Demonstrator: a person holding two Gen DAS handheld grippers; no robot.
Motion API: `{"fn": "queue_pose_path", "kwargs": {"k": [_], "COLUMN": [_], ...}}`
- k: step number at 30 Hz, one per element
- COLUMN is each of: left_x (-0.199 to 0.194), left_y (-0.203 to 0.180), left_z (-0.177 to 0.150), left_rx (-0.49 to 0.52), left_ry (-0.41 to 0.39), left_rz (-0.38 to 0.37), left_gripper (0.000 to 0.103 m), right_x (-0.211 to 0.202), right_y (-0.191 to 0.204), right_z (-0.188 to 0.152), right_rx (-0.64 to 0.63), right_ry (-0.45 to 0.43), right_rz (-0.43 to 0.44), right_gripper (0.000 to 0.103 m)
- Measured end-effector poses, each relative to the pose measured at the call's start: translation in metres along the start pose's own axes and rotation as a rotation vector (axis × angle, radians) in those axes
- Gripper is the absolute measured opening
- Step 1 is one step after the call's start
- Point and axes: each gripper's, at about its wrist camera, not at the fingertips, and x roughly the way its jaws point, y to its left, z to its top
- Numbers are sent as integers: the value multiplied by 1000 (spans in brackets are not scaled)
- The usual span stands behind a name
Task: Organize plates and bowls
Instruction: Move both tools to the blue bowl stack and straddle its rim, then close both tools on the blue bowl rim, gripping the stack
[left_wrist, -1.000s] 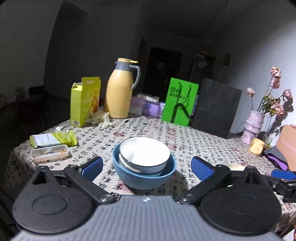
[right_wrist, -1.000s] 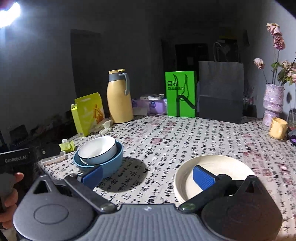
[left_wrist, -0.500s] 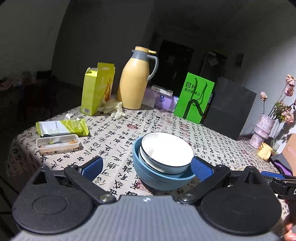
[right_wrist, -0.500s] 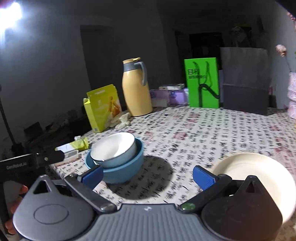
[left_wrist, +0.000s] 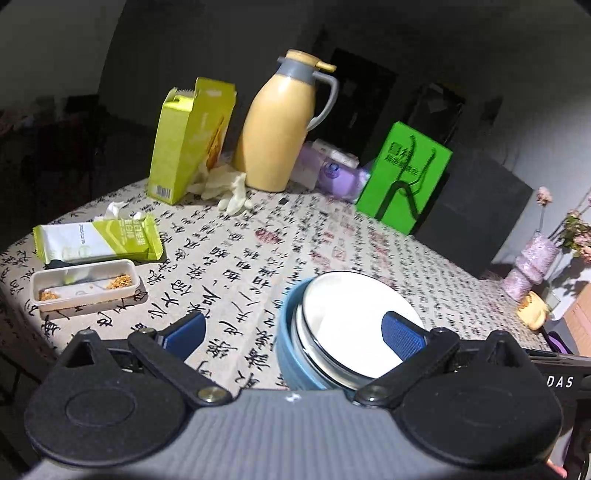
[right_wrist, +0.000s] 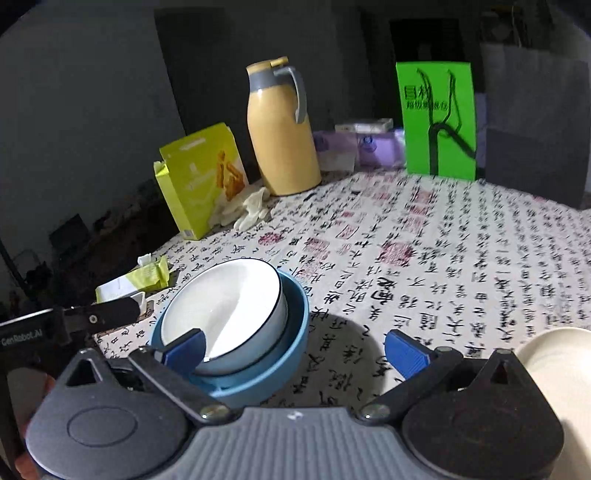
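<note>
On the calligraphy-print tablecloth (right_wrist: 424, 236), a white bowl (right_wrist: 225, 310) nests in a blue bowl (right_wrist: 291, 332).

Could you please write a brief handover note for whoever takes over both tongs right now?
Left tongs: open, empty, the white bowl with a dark rim just ahead.
Right tongs: open, empty, the bowls at its left finger.
Done: the white bowl sits nested in the blue bowl on the calligraphy-print tablecloth.
Left: the round cream plate lies apart at the right; it probably needs stacking with the bowls.
</note>
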Motion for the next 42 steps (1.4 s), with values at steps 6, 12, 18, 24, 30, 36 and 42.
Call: {"fn": "queue_pose_path", "kwargs": {"k": [6,12,18,24,30,36,42], "left_x": [36,68,85,99,109,110,109], "left_y": [16,32,34,33,31,28,21], "left_z": [7,3,4,5,4,5,6], "left_rx": [-87,-212,-234,-250,-261,-253,-218], "left_ry": [106,244,294,342,371,363,346], "left_rz": [-23,-78,-87,-95,-108,-116,-92], "left_gripper": [103,92,68,51,47,42,43], "right_x": [37,68,85,98,103,105,102], "right_y": [-7,-13,-13,-17,-19,-27,-27], "right_z": [14,15,14,10,8,9,8], "right_rx": [55,124,176,226,247,280,280], "right_ry": [91,209,269,325,329,319,314], "right_rz": [28,78,97,129,156,176,172], "right_gripper": [103,96,84,59,56,52,47]}}
